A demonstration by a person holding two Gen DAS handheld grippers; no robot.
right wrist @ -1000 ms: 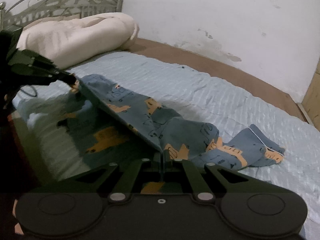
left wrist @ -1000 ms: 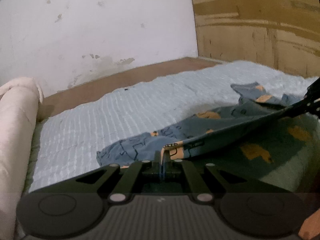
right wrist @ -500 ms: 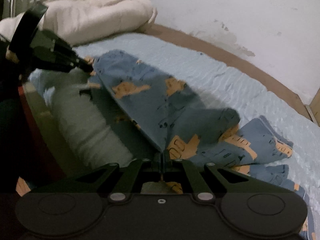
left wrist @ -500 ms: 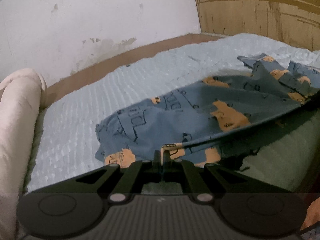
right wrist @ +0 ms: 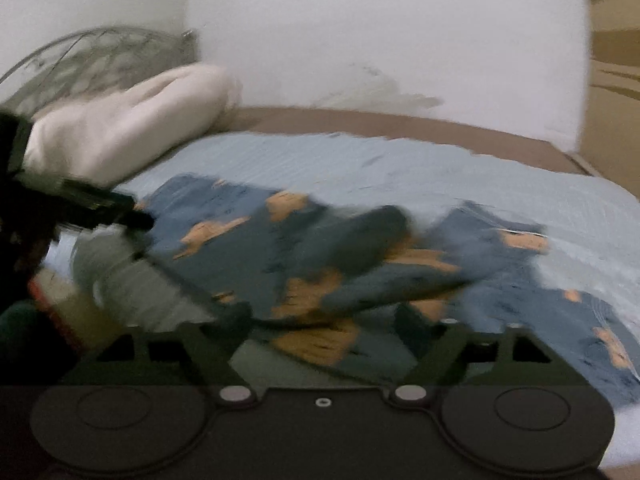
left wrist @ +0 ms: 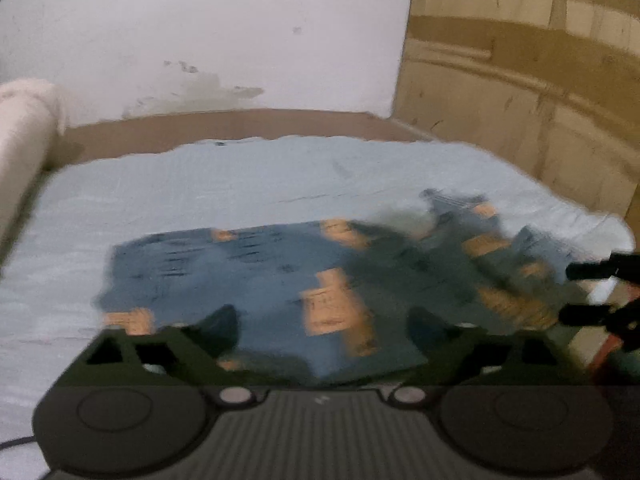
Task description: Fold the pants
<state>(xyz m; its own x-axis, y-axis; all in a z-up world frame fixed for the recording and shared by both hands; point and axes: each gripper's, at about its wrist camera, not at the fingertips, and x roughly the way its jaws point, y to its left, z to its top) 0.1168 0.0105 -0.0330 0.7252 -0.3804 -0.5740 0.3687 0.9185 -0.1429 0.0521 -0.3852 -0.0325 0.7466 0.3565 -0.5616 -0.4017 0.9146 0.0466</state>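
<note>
A: Quick pass, left to right. What's at the bed's left end?

B: A cream pillow (right wrist: 124, 132) at the head end, with a metal headboard (right wrist: 92, 60) behind it. You can see the light blue bedsheet (left wrist: 240, 184) running out toward the far edge.

A: Your left claw?

B: Your left claw (left wrist: 320, 332) is spread wide, jaws opening. The pants (left wrist: 248, 280) edge lies between the fingers, but the pads aren't pressing on it. Released.

A: Pants position?

B: Blue with orange prints, lying on the bed near its front edge. The waist end lies fairly flat on the left and the legs are bunched toward the right. Frames are blurred, so fold lines are unclear.

A: Right claw?

B: Your right claw (right wrist: 324, 332) is also spread, jaws opening. There's cloth between the fingers with no squeeze on it. It also shows at the right edge of the left view, fingers apart.

A: Far right?

B: A wooden panel (left wrist: 540, 80) stands beyond the bed's foot end.
</note>
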